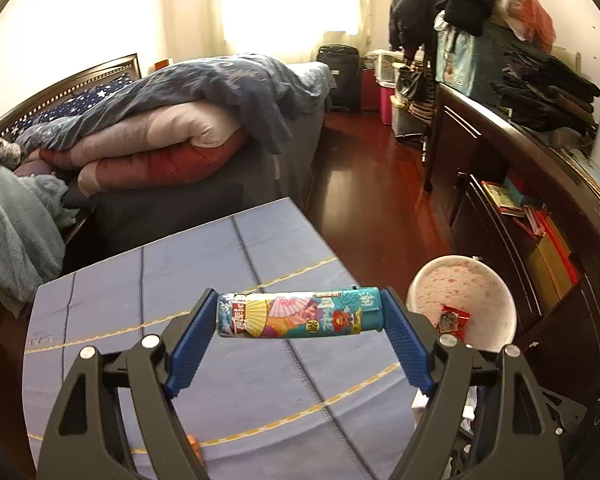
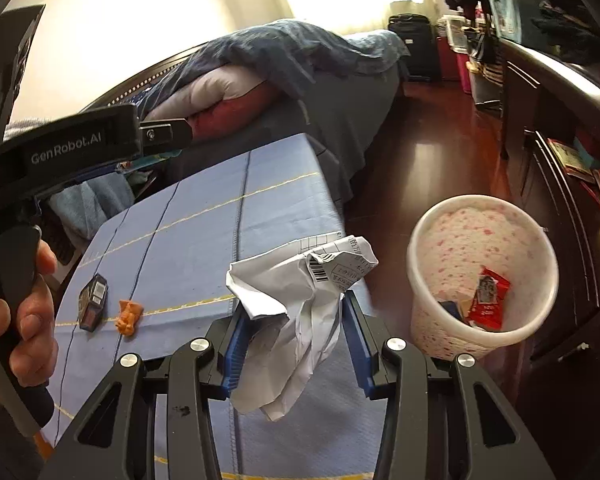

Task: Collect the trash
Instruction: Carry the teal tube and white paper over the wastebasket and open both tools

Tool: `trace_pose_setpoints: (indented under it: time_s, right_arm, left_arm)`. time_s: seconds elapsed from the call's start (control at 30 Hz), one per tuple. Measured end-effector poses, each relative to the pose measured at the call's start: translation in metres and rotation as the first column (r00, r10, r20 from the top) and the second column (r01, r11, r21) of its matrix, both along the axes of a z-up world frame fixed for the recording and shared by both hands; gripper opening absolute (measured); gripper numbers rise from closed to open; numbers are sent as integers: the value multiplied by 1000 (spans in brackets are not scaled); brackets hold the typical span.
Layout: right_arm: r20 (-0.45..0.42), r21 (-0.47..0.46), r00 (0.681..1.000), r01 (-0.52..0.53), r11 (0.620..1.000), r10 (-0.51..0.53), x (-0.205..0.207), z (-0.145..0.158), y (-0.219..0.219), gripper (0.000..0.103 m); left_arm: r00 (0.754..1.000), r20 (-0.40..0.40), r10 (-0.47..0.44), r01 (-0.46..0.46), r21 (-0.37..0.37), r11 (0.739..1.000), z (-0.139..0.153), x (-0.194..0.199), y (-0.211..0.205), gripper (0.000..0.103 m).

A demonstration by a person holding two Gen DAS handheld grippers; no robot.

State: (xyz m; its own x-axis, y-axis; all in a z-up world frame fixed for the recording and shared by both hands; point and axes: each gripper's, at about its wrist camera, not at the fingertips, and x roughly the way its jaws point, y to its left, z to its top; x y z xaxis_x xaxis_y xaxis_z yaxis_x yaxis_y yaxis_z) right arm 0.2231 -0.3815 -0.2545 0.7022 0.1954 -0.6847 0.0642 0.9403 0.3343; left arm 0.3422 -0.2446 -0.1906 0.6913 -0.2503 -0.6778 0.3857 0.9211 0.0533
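Observation:
My left gripper (image 1: 300,314) is shut on a colourful printed tube (image 1: 296,314), held crosswise above the blue tablecloth (image 1: 180,280), left of the white bin (image 1: 472,280). My right gripper (image 2: 294,320) is shut on a crumpled white paper (image 2: 296,300), held above the table's right edge, left of the white speckled bin (image 2: 452,240). The bin holds a red wrapper (image 2: 488,298) and other scraps. A dark small packet (image 2: 93,302) and an orange scrap (image 2: 129,316) lie on the cloth. The left gripper's body (image 2: 68,148) shows at upper left in the right wrist view.
A bed with piled quilts (image 1: 160,128) stands behind the table. A dark cabinet (image 1: 540,220) with clothes on top runs along the right. Red wooden floor (image 1: 364,184) lies between them, with a suitcase (image 1: 338,76) and boxes at the far end.

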Motion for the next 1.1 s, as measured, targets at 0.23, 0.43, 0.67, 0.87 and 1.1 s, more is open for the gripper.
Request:
trace_pose_setpoints:
  time_s: [0.23, 0.43, 0.67, 0.87, 1.1]
  right_arm:
    - [10, 11, 998, 56, 998, -56, -8, 2, -27, 45]
    - [11, 3, 993, 116, 993, -116, -12, 2, -51, 45]
    - [-11, -6, 976, 218, 976, -218, -16, -4, -88, 45]
    - [-30, -21, 956, 291, 957, -291, -14, -11, -115, 45]
    - [-49, -58, 937, 343, 937, -346, -6, -21, -136, 45]
  left_arm:
    - [998, 10, -62, 62, 6, 998, 0, -6, -34, 81]
    - [993, 13, -115, 115, 7, 993, -1, -5, -62, 81]
    - [983, -1, -183, 183, -10, 983, -7, -1, -94, 81]
    - [973, -17, -230, 230, -21, 973, -16, 4, -118, 81]
    - [960, -37, -276, 275, -24, 961, -31, 13, -146, 81]
